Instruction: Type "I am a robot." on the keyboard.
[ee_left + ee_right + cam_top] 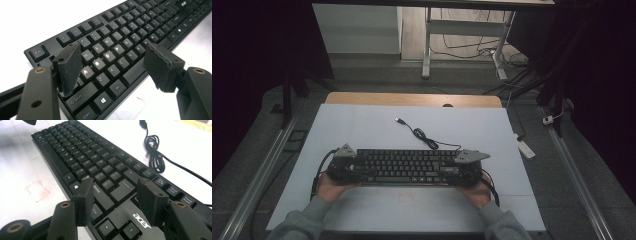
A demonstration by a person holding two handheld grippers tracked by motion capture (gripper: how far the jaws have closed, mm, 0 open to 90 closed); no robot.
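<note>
A black keyboard (407, 167) lies flat, lengthwise across the near half of the white tabletop (362, 125). Its cable (424, 136) runs off the back in a bundled coil to a loose USB plug (399, 120). My left gripper (354, 167) is at the keyboard's left end. Its jaws (113, 53) stand open above the letter keys (107, 55), the pads not pressing on anything. My right gripper (453, 170) is at the right end. It is open (115, 185) over the keys beside the arrow block (107, 227), with the coiled cable (155, 152) beyond.
Faint red marks (37, 191) show on the tabletop in front of the keyboard. A wooden strip (412, 99) edges the table's far side. Beyond it stand desk legs (427, 50) and floor cables, and a white power strip (526, 148) lies on the floor at the right.
</note>
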